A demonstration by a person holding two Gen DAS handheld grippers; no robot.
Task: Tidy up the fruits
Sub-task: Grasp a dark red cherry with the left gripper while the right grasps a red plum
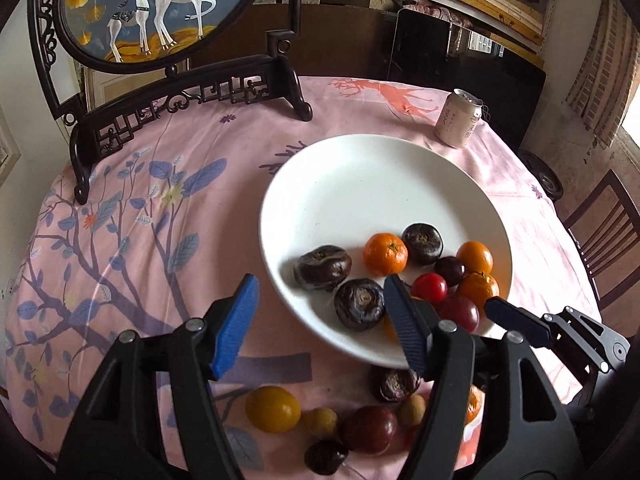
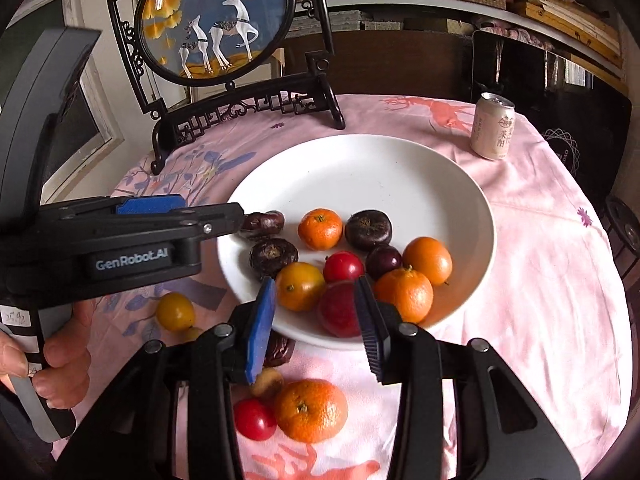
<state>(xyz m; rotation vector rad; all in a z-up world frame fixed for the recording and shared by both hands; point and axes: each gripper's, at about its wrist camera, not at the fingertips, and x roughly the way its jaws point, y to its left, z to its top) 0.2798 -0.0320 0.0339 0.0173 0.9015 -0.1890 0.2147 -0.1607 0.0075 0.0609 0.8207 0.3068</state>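
Note:
A white plate (image 1: 360,192) (image 2: 360,176) holds several mandarins, red plums and dark water chestnuts. My left gripper (image 1: 322,284) hangs open over the plate's near left rim, with nothing between its pads; a blurred water chestnut (image 1: 322,266) lies just beyond its tips. In the right wrist view the left gripper (image 2: 224,212) reaches in from the left. My right gripper (image 2: 316,284) stands open low over the plate's front. A dark red plum (image 2: 340,308) lies against its right finger, but the blue left pad (image 2: 262,320) is clear of it.
Loose fruit lies on the pink cloth in front of the plate: a mandarin (image 2: 310,410), a small red fruit (image 2: 254,418), a yellow fruit (image 1: 272,408), a red plum (image 1: 370,428). A drink can (image 2: 492,128) and a carved screen stand (image 2: 240,112) stand behind. A hand (image 2: 60,360) holds the left gripper.

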